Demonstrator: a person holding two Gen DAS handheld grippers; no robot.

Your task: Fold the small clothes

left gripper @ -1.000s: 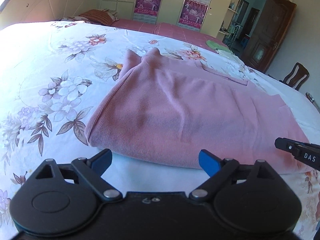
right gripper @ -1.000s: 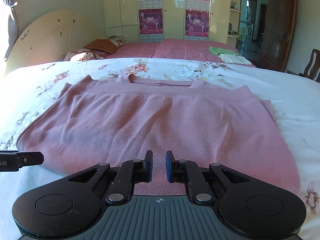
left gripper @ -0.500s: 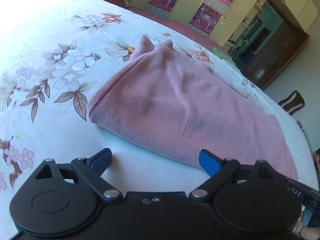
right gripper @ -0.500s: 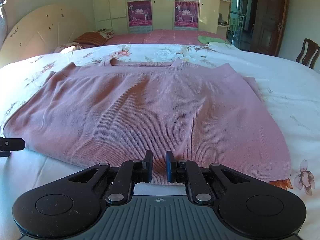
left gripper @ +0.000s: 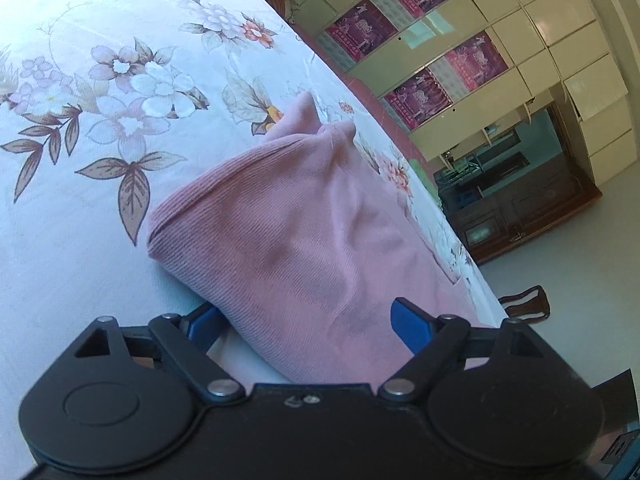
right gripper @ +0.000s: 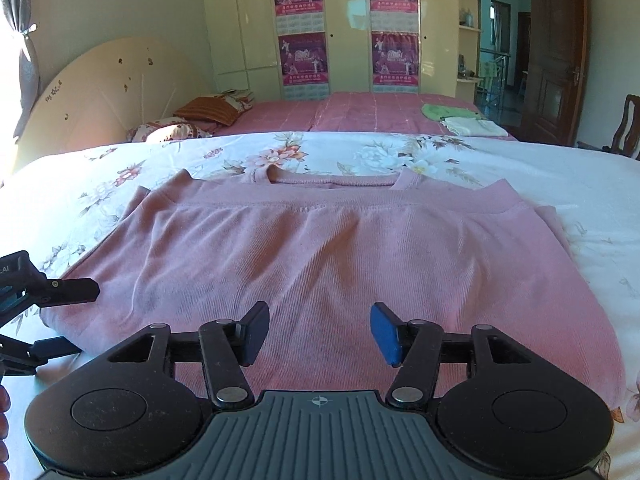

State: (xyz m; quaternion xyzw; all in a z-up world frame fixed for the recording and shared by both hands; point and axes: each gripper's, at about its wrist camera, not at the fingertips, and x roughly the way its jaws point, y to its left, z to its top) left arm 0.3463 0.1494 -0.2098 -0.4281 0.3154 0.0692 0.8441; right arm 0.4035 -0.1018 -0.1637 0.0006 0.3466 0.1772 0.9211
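A pink knit top [right gripper: 340,256] lies folded in half on the floral bedsheet [right gripper: 520,168], its neckline at the far side. My right gripper [right gripper: 320,332] is open, its fingers over the near folded edge at the middle. My left gripper [left gripper: 308,324] is open and tilted, and straddles the near left edge of the pink top [left gripper: 288,232]: one finger is below the edge on the sheet, the other above the cloth. The left gripper's fingers [right gripper: 68,290] also show at the left edge of the right wrist view, beside the top's left corner.
The floral bedsheet [left gripper: 80,100] spreads to the left. Beyond it lies a red bedspread [right gripper: 360,114] with pillows [right gripper: 208,110] and a green and white folded pile [right gripper: 460,118]. A wardrobe with posters [right gripper: 344,28] stands behind. A wooden door [right gripper: 556,64] and a chair [right gripper: 624,128] are at right.
My right gripper has opened from shut and moved forward over the top's near edge. My left gripper has tilted and moved in until its fingers straddle the top's left edge.
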